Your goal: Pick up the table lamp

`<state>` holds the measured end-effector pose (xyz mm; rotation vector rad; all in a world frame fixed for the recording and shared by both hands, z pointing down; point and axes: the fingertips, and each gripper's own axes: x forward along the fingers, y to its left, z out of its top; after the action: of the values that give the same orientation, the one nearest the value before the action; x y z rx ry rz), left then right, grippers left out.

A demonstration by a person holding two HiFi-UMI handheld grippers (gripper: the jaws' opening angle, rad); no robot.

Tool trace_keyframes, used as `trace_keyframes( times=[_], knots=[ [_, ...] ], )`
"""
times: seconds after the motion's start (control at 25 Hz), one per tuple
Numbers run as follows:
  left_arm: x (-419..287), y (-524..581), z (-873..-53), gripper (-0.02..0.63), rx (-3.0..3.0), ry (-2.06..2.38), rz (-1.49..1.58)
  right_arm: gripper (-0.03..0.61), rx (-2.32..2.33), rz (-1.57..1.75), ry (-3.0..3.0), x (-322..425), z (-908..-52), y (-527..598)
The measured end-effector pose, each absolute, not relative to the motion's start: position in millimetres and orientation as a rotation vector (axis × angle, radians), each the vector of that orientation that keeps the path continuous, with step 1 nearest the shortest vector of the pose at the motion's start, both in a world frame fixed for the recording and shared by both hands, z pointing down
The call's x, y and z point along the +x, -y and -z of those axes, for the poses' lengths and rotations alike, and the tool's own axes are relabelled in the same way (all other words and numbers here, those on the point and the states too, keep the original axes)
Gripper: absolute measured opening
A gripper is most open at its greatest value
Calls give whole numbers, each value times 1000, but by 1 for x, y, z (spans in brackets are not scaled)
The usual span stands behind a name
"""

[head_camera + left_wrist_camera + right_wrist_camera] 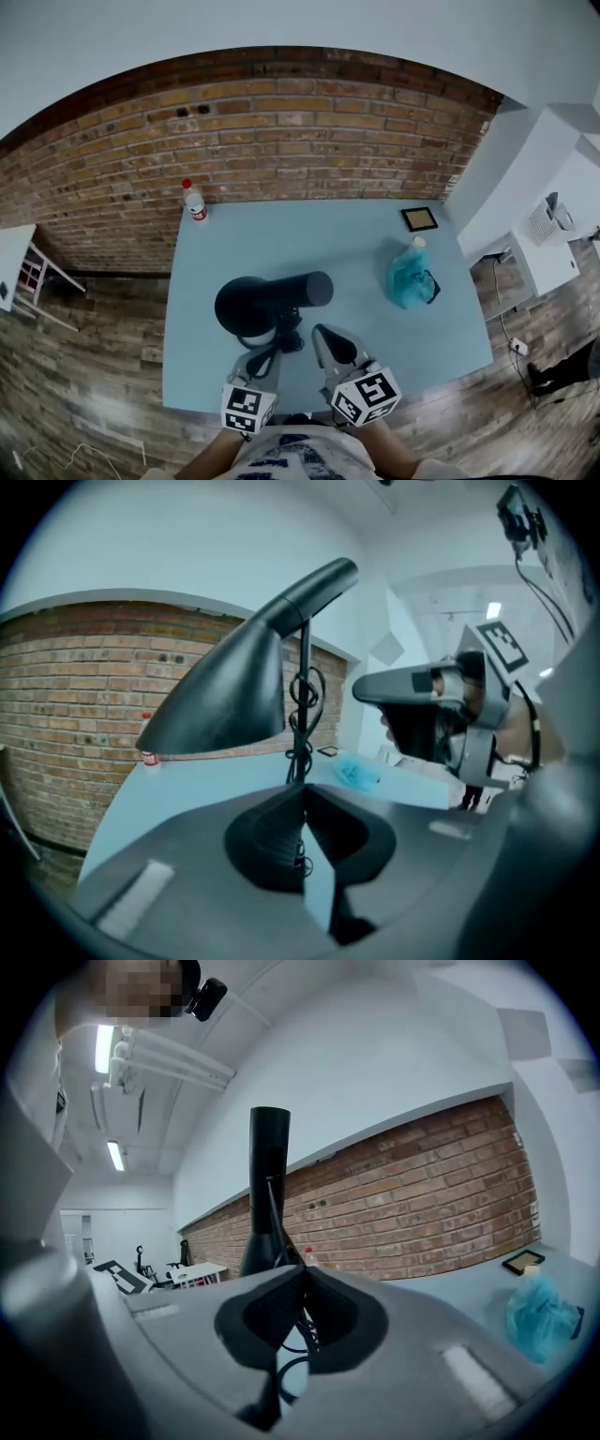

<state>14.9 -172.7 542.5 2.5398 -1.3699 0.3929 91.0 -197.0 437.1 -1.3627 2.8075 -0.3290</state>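
Observation:
The black table lamp [267, 302] stands near the front of the light blue table [375, 375], its cone shade pointing left and its cord wound round the stem. My left gripper [264, 356] is just in front of the lamp's base, shut and empty. In the left gripper view the lamp [234, 686] rises right beyond the closed tips [302, 789]. To the right of the base sits my right gripper [324, 335], also shut with nothing in it. Its own view shows the lamp [267, 1194] close ahead of the tips [302, 1274].
A plastic bottle [194, 201] stands at the table's far left corner by the brick wall. A crumpled blue bag [411, 277] and a small dark frame [419, 218] lie on the right side. White furniture [544, 234] stands right of the table.

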Motion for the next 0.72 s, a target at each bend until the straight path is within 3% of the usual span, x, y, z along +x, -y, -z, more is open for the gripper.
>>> trace_keyframes(
  times=[0.72],
  knots=[
    [32,189,-587,-8,2430,1389,-424,-2,-1227,365,-2897,93,-450,228]
  ],
)
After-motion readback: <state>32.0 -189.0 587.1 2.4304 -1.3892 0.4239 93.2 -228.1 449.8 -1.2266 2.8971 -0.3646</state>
